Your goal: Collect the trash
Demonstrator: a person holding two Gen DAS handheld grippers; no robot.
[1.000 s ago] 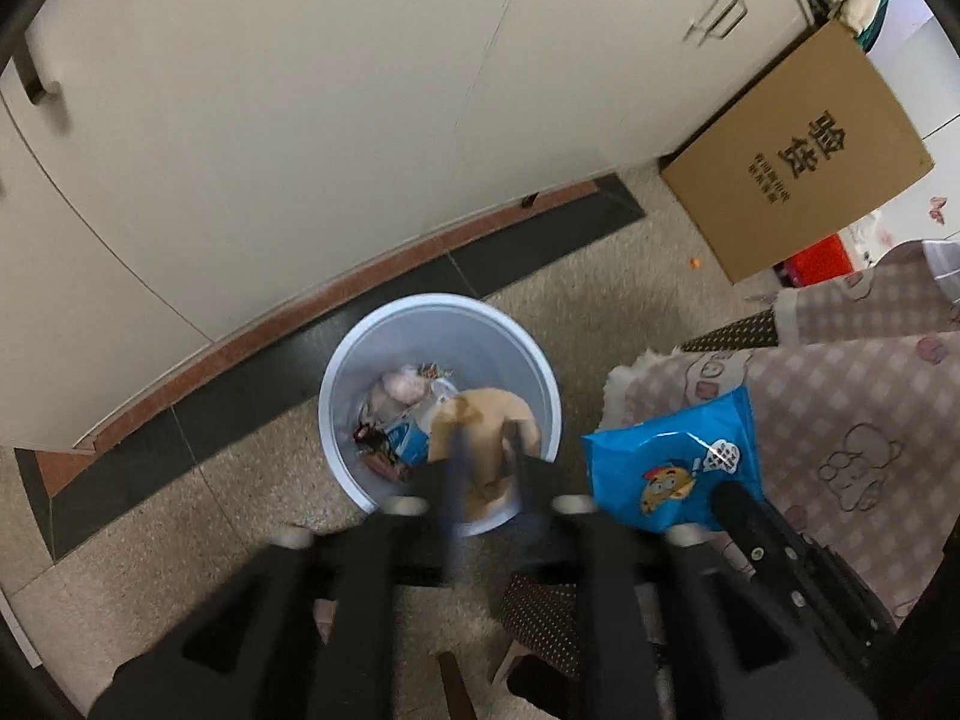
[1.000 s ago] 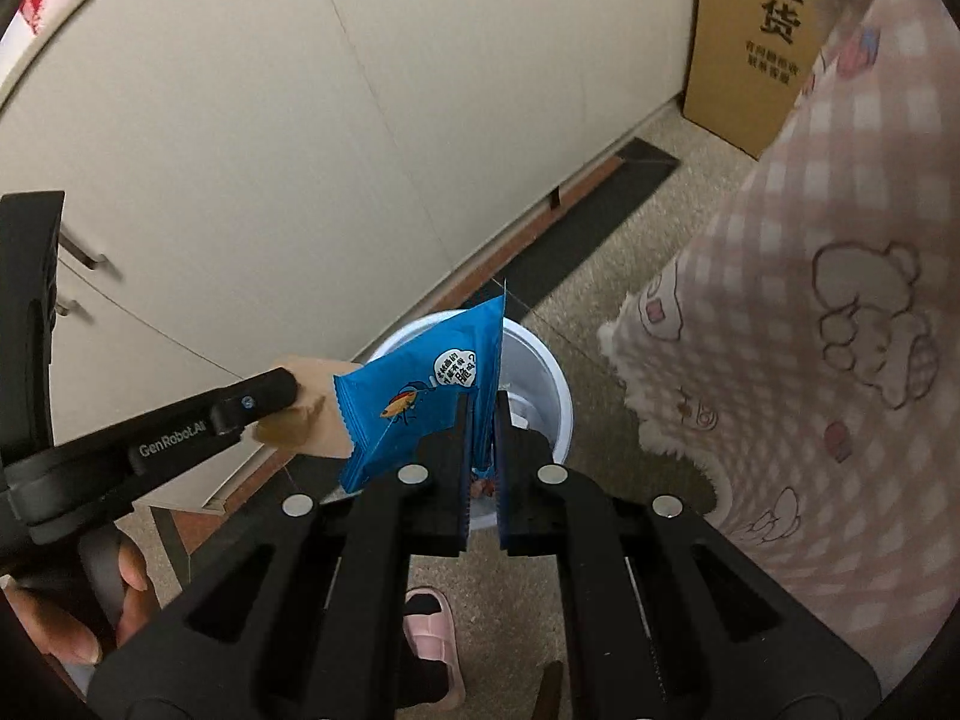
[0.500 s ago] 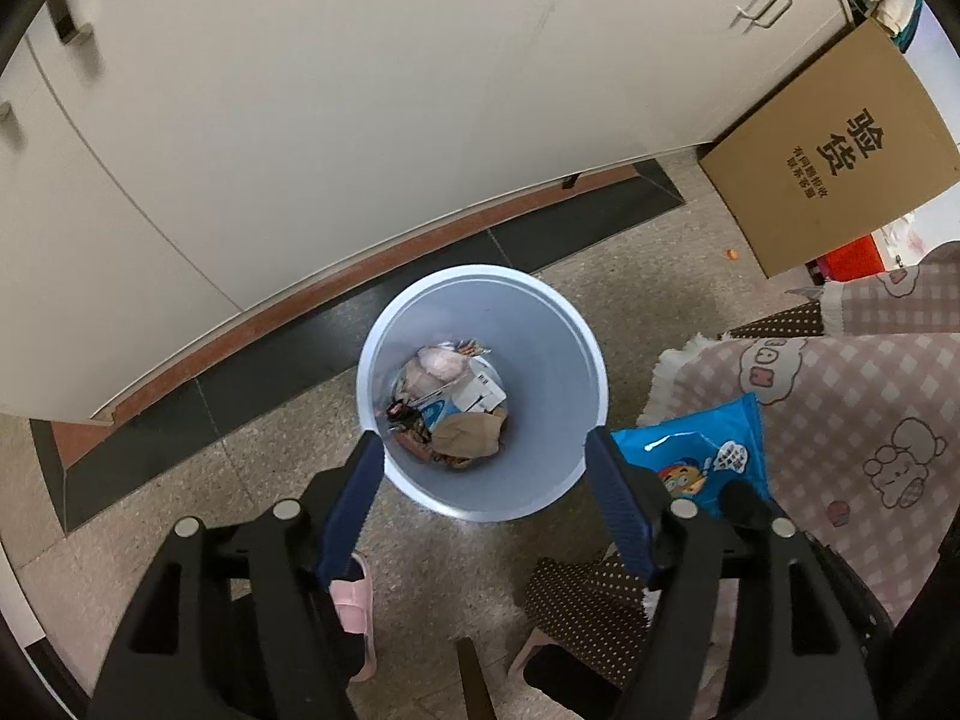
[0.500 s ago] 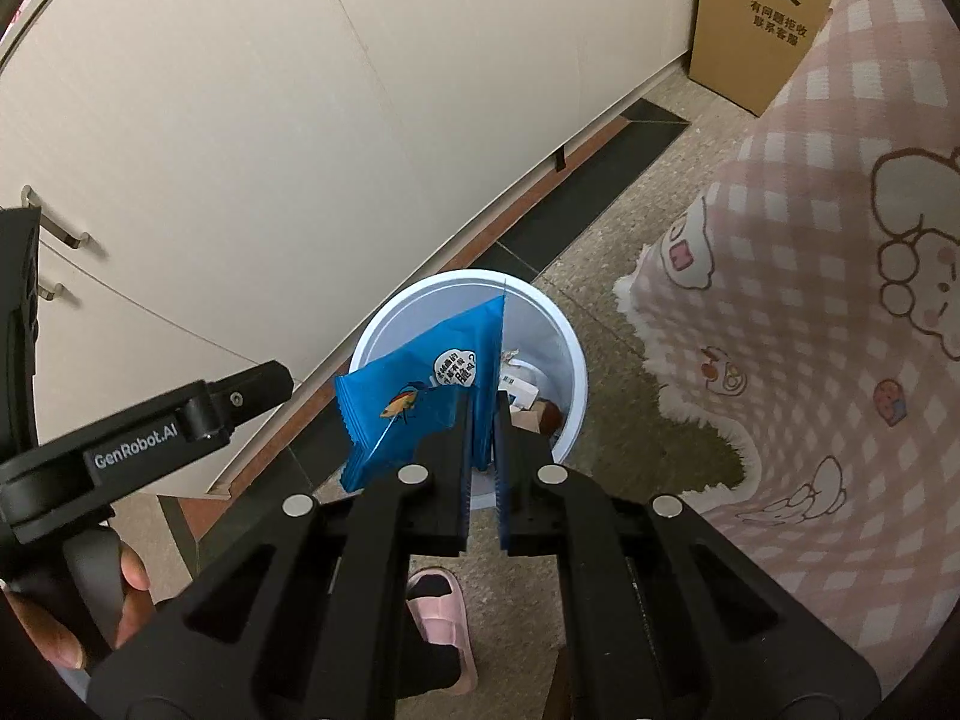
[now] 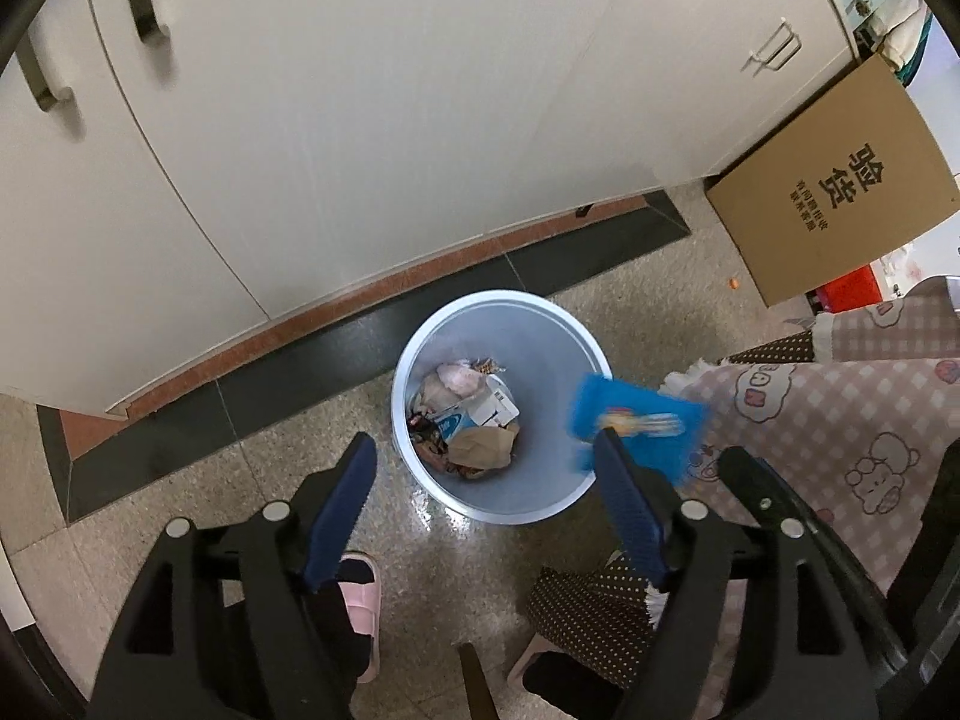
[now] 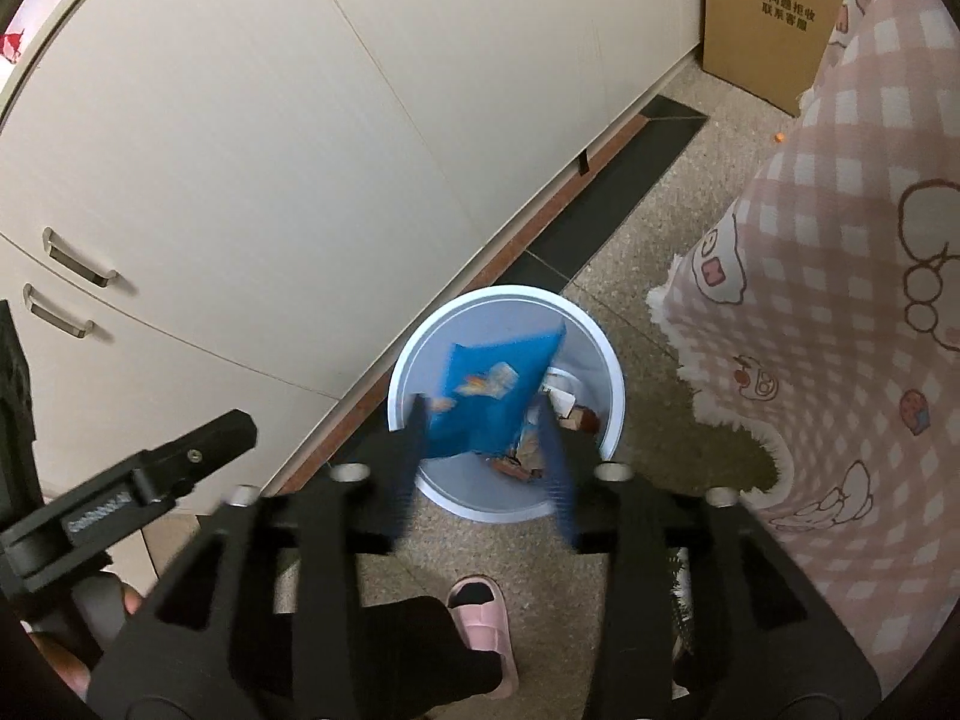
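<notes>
A pale blue trash bin (image 5: 420, 360) stands on the floor below both grippers, with a brown paper wad (image 5: 483, 447) and other trash inside; it also shows in the right wrist view (image 6: 612, 372). My left gripper (image 5: 483, 456) is open and empty above the bin's near rim. My right gripper (image 6: 483, 420) is open above the bin. A blue snack bag (image 6: 495, 387) is loose and blurred between its fingers, over the bin's mouth. The bag also shows in the left wrist view (image 5: 636, 423) at the bin's right rim.
White cabinet doors (image 5: 360, 120) rise behind the bin. A cardboard box (image 5: 834, 192) leans at the right. A pink checked tablecloth (image 6: 840, 300) hangs right of the bin. A foot in a pink slipper (image 6: 480, 618) stands before the bin.
My left gripper opened and the brown paper fell into the bin. My right gripper moved over the bin and has now opened, letting go of the blue bag.
</notes>
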